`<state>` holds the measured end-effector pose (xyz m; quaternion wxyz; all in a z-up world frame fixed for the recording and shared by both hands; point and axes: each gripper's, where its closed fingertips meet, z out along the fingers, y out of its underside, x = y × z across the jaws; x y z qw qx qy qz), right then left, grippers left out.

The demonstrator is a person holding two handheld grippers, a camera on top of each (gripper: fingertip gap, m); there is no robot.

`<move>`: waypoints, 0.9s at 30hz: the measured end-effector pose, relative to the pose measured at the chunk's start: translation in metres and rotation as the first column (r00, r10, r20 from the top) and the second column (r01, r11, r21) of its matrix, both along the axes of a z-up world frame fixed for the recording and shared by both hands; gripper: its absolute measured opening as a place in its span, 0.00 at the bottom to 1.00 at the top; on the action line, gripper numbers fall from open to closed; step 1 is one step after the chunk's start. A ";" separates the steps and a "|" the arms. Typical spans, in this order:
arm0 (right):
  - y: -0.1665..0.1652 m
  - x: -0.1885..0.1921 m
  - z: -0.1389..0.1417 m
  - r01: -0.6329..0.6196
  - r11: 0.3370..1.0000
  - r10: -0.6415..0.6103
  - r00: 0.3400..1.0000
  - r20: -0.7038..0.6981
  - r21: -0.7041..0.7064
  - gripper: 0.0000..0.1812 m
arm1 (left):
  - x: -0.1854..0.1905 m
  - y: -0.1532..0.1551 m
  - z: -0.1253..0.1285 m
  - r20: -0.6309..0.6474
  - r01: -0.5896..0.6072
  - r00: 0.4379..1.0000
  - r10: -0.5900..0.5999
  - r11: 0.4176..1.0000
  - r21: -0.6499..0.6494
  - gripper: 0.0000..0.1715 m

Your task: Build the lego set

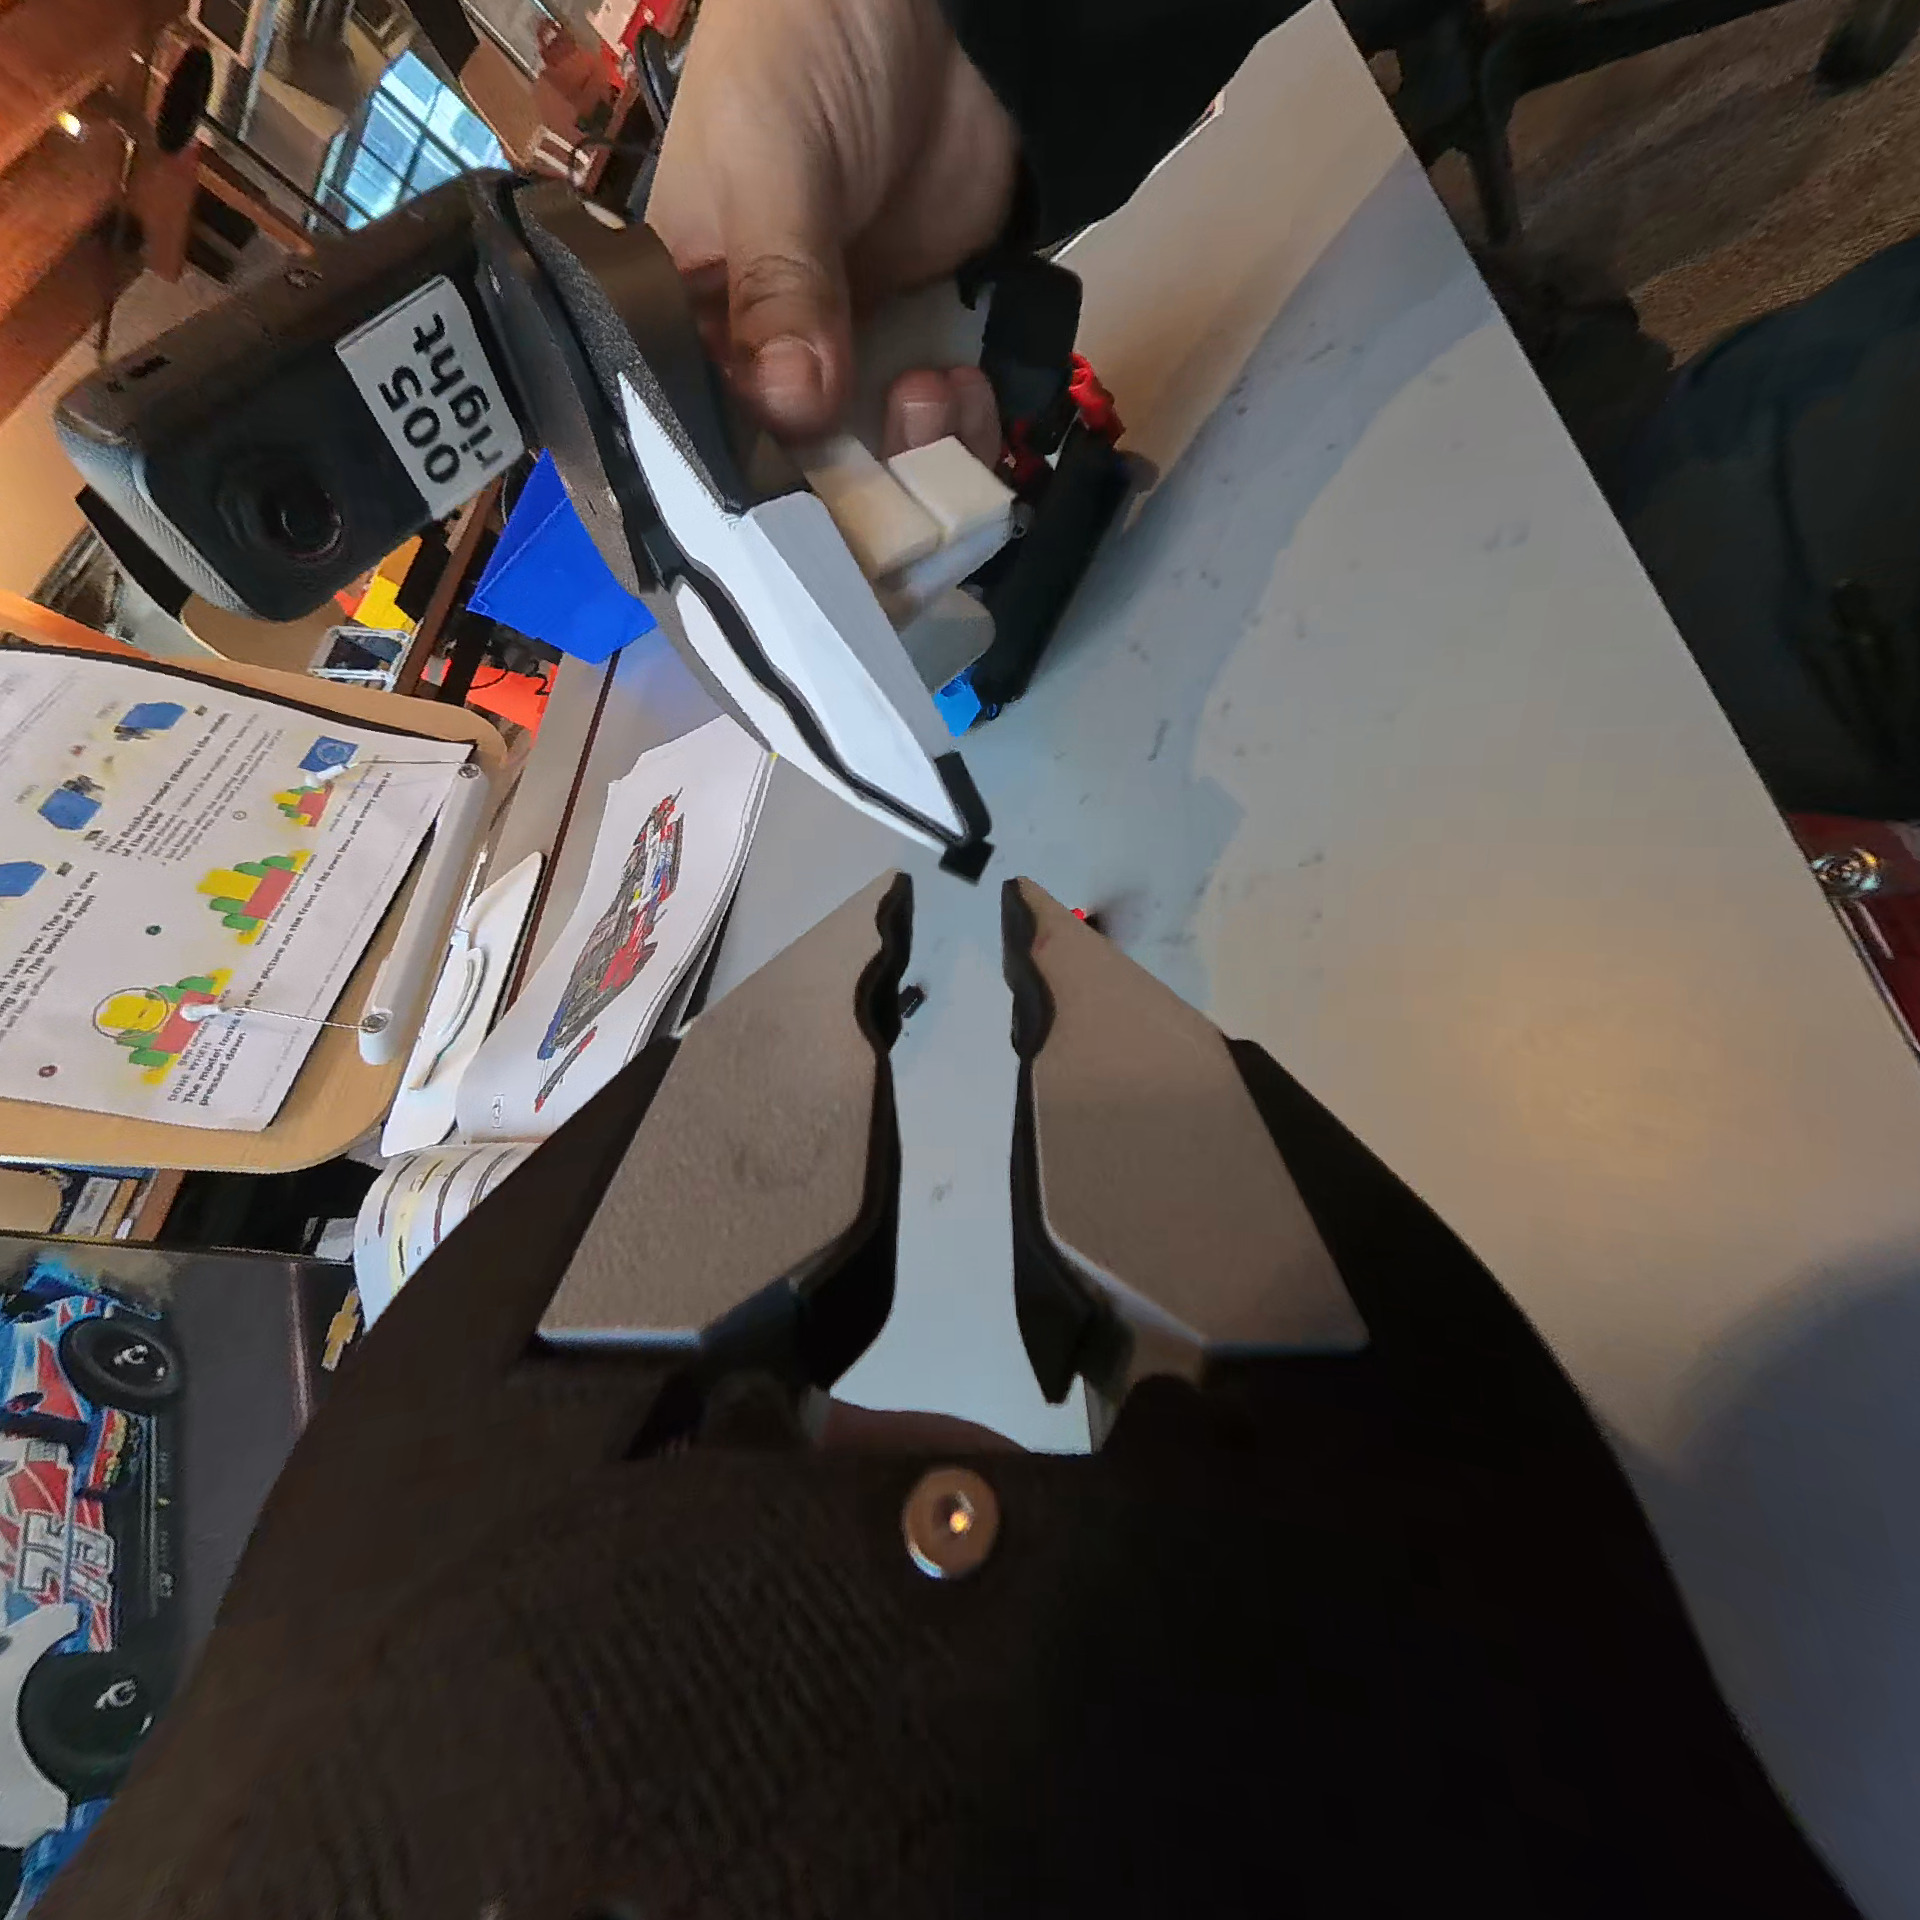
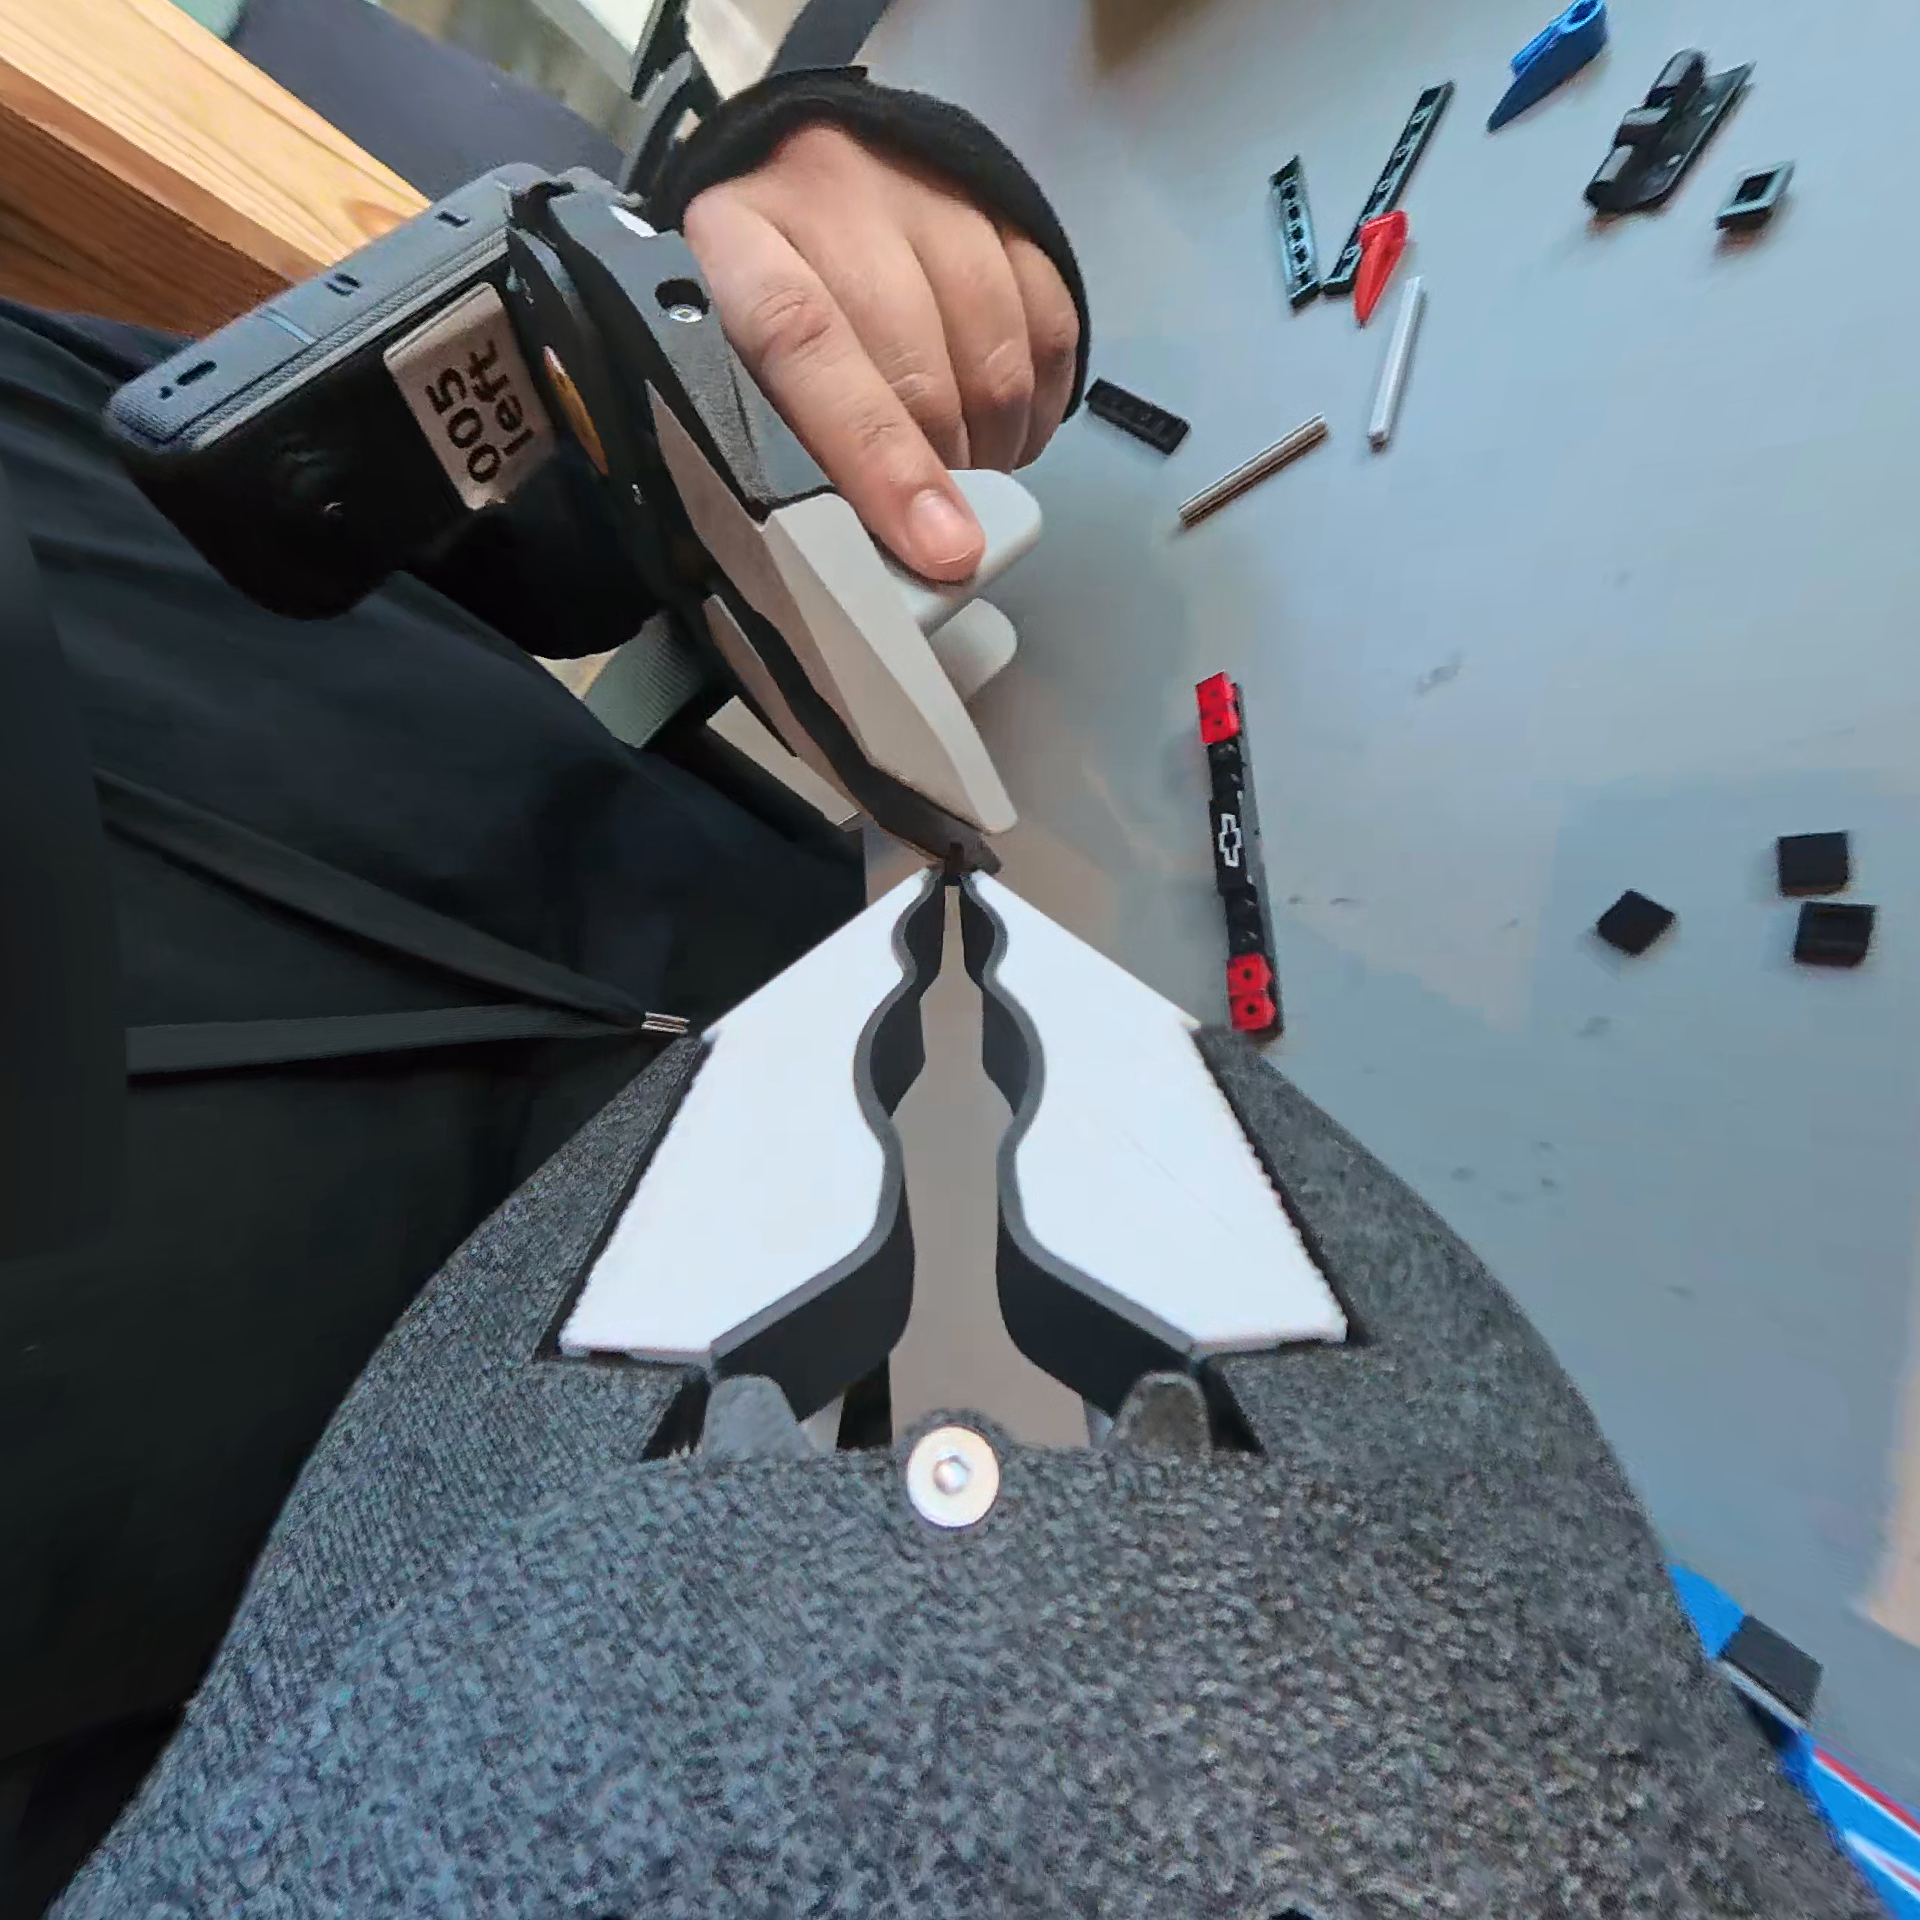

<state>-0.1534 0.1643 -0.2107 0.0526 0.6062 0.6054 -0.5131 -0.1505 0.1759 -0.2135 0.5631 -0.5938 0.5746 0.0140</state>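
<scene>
Black, tiny square lego piece pinched at the tips of the closed white-fingered right gripper, just ahead of the parted, empty left gripper above the pale table; a mistimed handover would likely drop it.

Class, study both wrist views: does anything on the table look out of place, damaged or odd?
Nothing stands out. Loose pieces lie scattered across the grey table, as expected mid-build. The long black strip with red ends lies flat and looks intact. The right gripper pinches a small black piece before the open left gripper.
</scene>
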 end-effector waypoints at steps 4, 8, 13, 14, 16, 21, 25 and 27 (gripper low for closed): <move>-0.003 0.000 -0.002 -0.015 0.999 0.016 1.000 0.013 -0.046 0.01 | 0.005 -0.006 0.002 0.022 0.052 0.998 -0.052 0.999 0.000 0.04; 0.001 -0.003 -0.002 0.001 0.998 0.000 1.000 0.013 -0.062 0.01 | 0.002 -0.003 0.001 0.036 0.035 0.999 -0.034 0.999 -0.031 0.03; 0.022 -0.003 -0.012 0.092 0.949 -0.080 0.995 -0.052 0.303 0.05 | -0.005 0.001 -0.021 0.134 -0.049 0.985 0.106 0.927 -0.371 0.03; 0.018 0.001 -0.012 0.082 0.915 -0.053 0.995 -0.084 0.395 0.05 | -0.005 -0.001 -0.026 0.159 -0.061 0.976 0.151 0.885 -0.462 0.03; 0.004 0.011 -0.015 0.070 0.854 -0.011 0.993 -0.117 0.516 0.03 | 0.000 -0.015 -0.035 0.170 -0.042 0.968 0.185 0.787 -0.616 0.03; -0.011 0.038 -0.060 0.047 0.761 -0.036 0.999 -0.030 0.647 0.00 | 0.005 -0.024 -0.061 0.003 -0.152 0.981 0.195 0.775 -0.614 0.03; -0.018 0.042 -0.071 0.072 0.772 -0.063 0.997 -0.037 0.632 0.00 | 0.011 -0.027 -0.069 -0.021 -0.155 0.984 0.179 0.780 -0.606 0.03; -0.015 0.043 -0.070 0.084 0.763 -0.076 0.996 -0.041 0.641 0.00 | 0.010 -0.026 -0.068 -0.026 -0.172 0.980 0.196 0.782 -0.599 0.06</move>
